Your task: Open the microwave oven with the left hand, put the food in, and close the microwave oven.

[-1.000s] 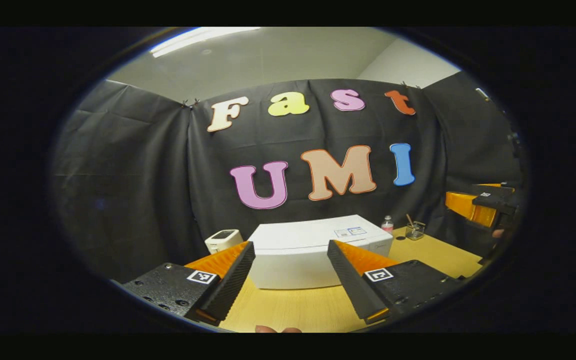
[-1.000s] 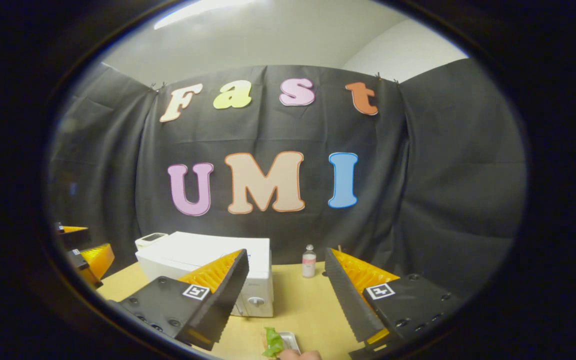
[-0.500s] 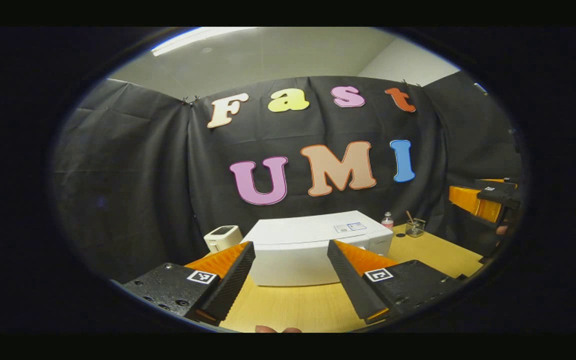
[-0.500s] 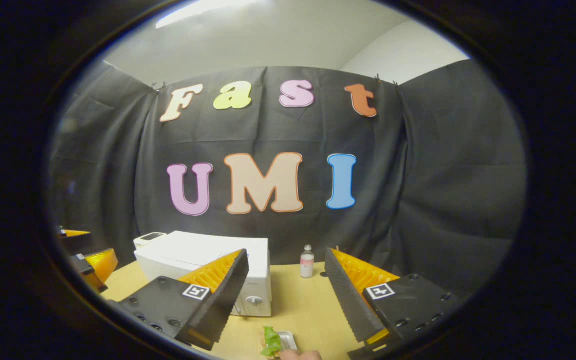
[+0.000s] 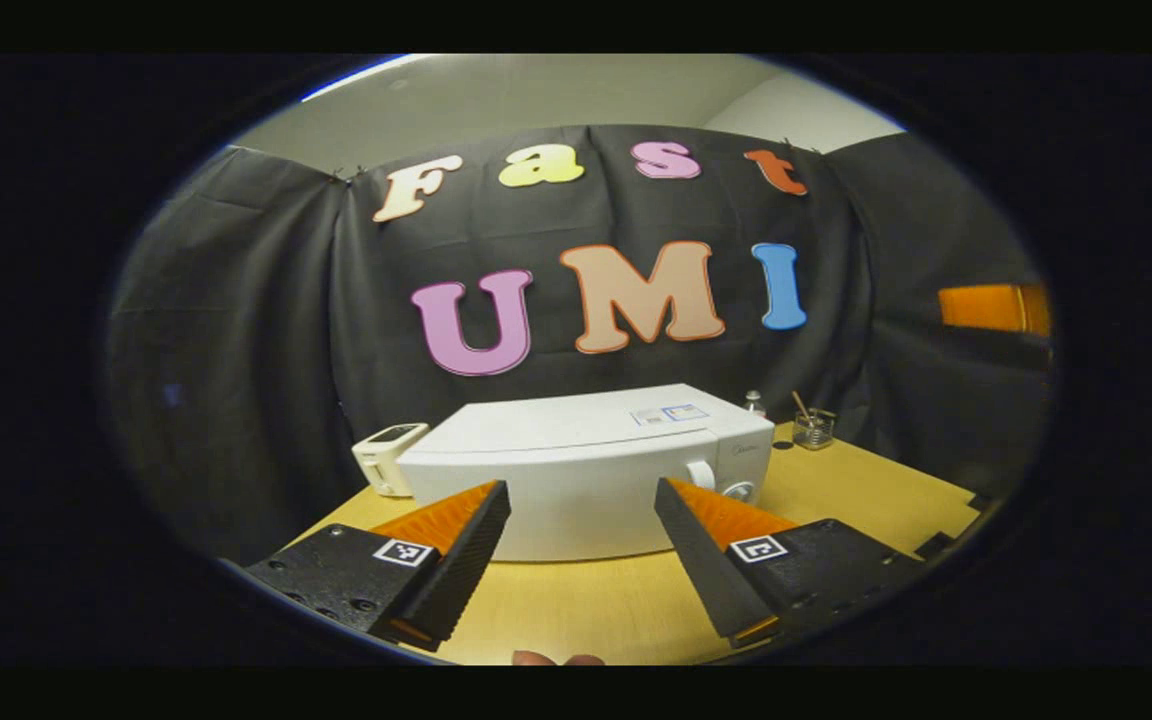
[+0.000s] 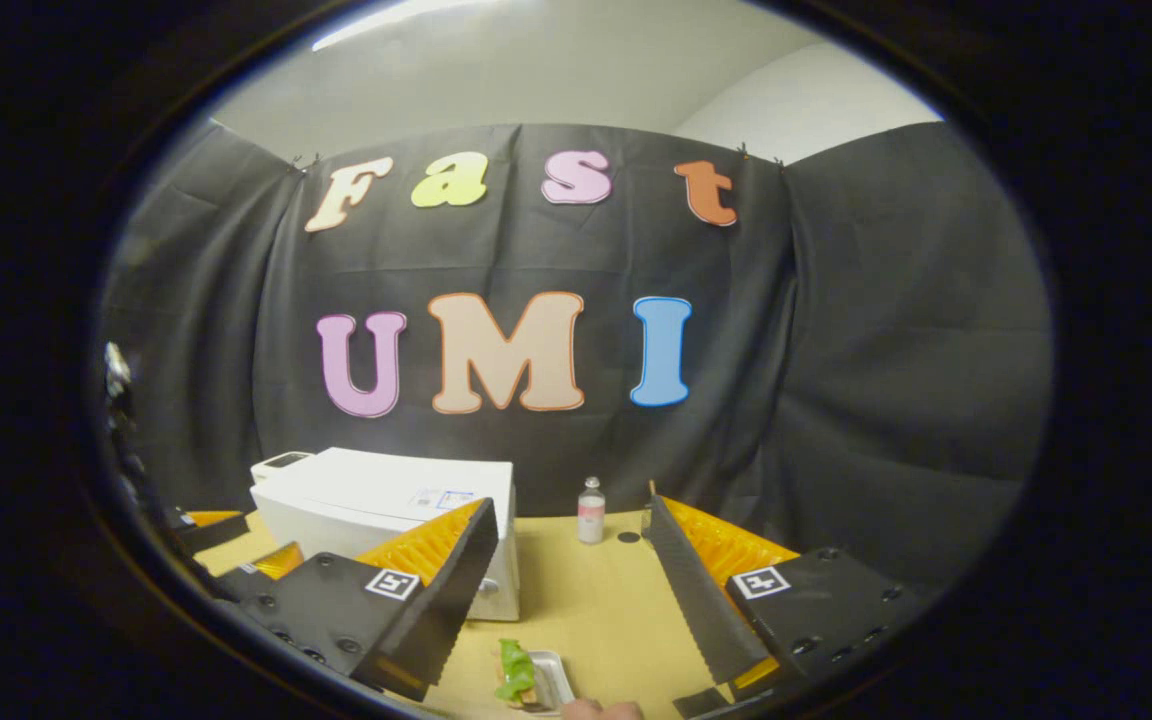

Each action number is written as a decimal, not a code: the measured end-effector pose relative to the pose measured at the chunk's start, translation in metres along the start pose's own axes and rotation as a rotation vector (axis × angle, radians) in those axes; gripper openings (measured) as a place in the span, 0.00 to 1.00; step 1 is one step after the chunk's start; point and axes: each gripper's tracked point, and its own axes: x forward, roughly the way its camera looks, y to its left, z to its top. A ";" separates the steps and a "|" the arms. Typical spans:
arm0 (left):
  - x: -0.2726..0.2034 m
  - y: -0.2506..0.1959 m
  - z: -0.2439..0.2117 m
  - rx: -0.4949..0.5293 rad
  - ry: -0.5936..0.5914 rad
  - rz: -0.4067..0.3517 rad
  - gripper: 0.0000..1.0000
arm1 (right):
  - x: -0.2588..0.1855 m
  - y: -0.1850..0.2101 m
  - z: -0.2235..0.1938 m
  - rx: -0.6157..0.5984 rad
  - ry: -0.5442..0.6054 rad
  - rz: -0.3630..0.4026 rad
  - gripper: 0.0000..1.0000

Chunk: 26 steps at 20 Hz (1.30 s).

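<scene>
The white microwave oven [image 5: 576, 460] stands on the wooden table with its door shut and two knobs [image 5: 701, 474] at its right end. My left gripper [image 5: 581, 487] is open and empty, a short way in front of the door. In the right gripper view the microwave oven [image 6: 376, 495] sits to the left. The food, a green leafy piece on a small metal tray [image 6: 526, 680], lies on the table just below my right gripper [image 6: 572, 503]. That gripper is open and holds nothing. The left gripper [image 6: 226, 530] shows low at that view's left edge.
A small white device [image 5: 386, 455] stands left of the microwave. A small bottle [image 6: 590, 510] and a glass jar [image 5: 813, 428] with a stick stand behind its right end. The wooden table [image 5: 836, 500] runs to the black cloth wall.
My left gripper has moved closer to the microwave, whose front and knobs now show. The right gripper drifted slightly, and the food tray shows more fully below it.
</scene>
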 end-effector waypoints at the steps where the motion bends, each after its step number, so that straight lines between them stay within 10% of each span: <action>1: 0.013 -0.010 -0.017 -0.002 0.029 -0.010 0.92 | -0.001 -0.004 -0.003 -0.007 0.007 -0.008 0.96; 20: 0.138 -0.124 -0.146 -0.006 0.291 -0.106 0.88 | -0.035 -0.130 -0.038 -0.095 0.126 -0.277 0.97; 26: 0.139 -0.112 -0.143 -0.017 0.292 -0.089 0.25 | -0.029 -0.124 -0.039 -0.102 0.126 -0.253 0.97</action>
